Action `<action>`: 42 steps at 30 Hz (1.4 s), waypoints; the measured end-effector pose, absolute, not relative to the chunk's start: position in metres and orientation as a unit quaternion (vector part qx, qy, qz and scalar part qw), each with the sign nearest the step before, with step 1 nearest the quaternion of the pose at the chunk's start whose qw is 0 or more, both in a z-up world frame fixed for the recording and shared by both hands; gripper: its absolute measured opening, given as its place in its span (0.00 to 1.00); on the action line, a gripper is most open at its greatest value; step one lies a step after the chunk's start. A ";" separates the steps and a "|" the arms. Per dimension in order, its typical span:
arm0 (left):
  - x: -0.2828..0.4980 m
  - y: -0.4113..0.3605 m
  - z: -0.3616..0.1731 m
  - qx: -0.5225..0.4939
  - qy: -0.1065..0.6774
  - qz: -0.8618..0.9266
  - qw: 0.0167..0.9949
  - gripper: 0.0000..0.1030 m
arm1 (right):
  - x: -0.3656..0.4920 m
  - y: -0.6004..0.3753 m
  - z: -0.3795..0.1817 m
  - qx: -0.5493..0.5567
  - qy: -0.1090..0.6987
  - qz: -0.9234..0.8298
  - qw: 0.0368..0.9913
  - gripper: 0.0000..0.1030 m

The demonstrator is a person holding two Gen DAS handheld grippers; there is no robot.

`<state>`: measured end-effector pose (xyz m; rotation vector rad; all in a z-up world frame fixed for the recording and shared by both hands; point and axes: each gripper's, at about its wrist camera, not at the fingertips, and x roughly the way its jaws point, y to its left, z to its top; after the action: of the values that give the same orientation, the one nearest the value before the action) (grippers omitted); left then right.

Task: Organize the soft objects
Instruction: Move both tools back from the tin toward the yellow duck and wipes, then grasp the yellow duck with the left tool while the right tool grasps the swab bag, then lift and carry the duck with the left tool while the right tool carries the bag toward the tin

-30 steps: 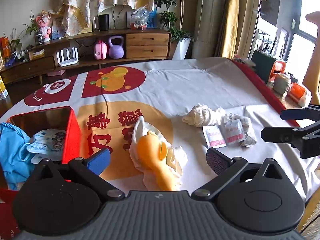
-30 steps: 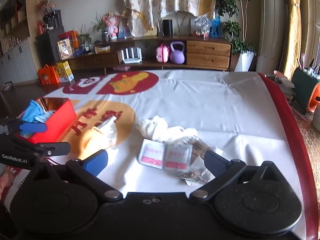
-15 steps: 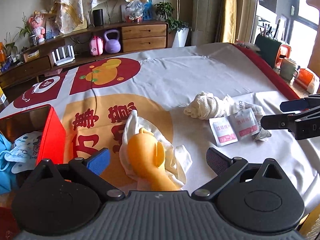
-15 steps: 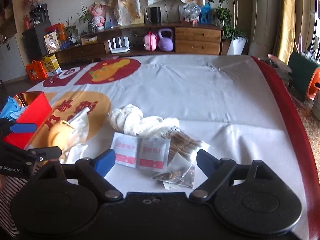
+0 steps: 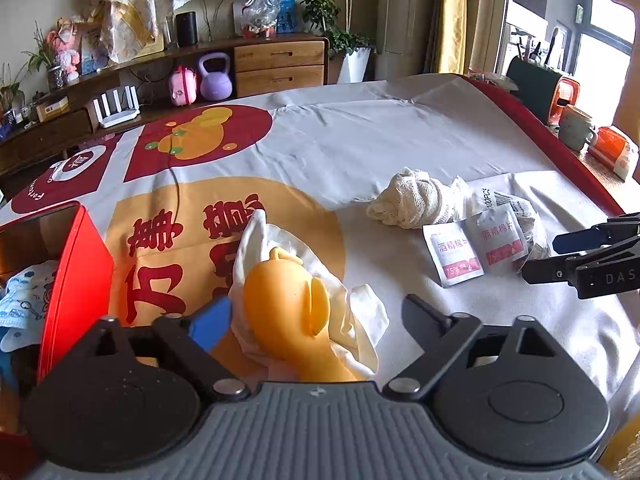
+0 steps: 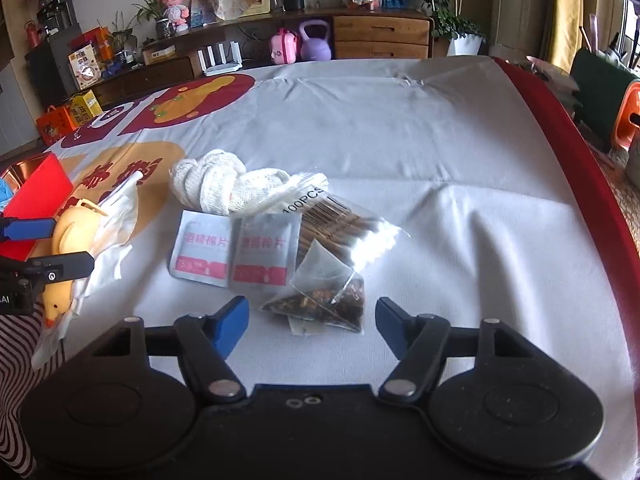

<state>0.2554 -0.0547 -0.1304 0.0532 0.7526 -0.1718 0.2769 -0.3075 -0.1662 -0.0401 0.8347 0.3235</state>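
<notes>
An orange rubber duck [image 5: 286, 312] lies on a crumpled white cloth [image 5: 360, 320] on the printed tablecloth. My left gripper [image 5: 316, 316] straddles the duck, its jaws closing; the pads do not visibly press on it. A clear pyramid tea bag [image 6: 320, 300] lies between the closing fingers of my right gripper [image 6: 311, 322], untouched. Beyond the tea bag are two alcohol-pad sachets [image 6: 232, 252], a bag of cotton swabs [image 6: 348, 228] and a white gauze roll [image 6: 212, 184]. A red box [image 5: 76, 276] at the left holds a patterned mask [image 5: 24, 300].
The table's red edge [image 6: 580, 160] runs down the right side. A mug [image 5: 574, 130] and orange items stand beyond it. A low sideboard with a purple kettlebell [image 5: 216, 76] is behind the table. A striped sleeve [image 6: 16, 360] shows at the lower left.
Both grippers have come down and closer to the table. The right one's jaws have narrowed around the tea bag; the left one's jaws have narrowed slightly around the duck.
</notes>
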 end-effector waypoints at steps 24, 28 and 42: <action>0.261 -0.039 -0.129 0.009 0.394 -0.048 0.918 0.31 | 0.261 -0.315 -0.154 -0.003 0.392 0.122 0.912 0.05; 0.257 -0.037 -0.126 0.003 0.395 -0.050 0.917 0.30 | 0.257 -0.315 -0.147 -0.007 0.380 0.114 0.918 0.03; 0.242 -0.028 -0.099 -0.015 0.381 -0.065 0.922 0.28 | 0.233 -0.317 -0.117 0.028 0.348 0.128 0.928 0.03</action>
<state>0.2416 -0.0277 -0.0988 -0.0303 0.7828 -0.1340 0.2326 -0.3168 -0.1173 0.0574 0.7134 0.2628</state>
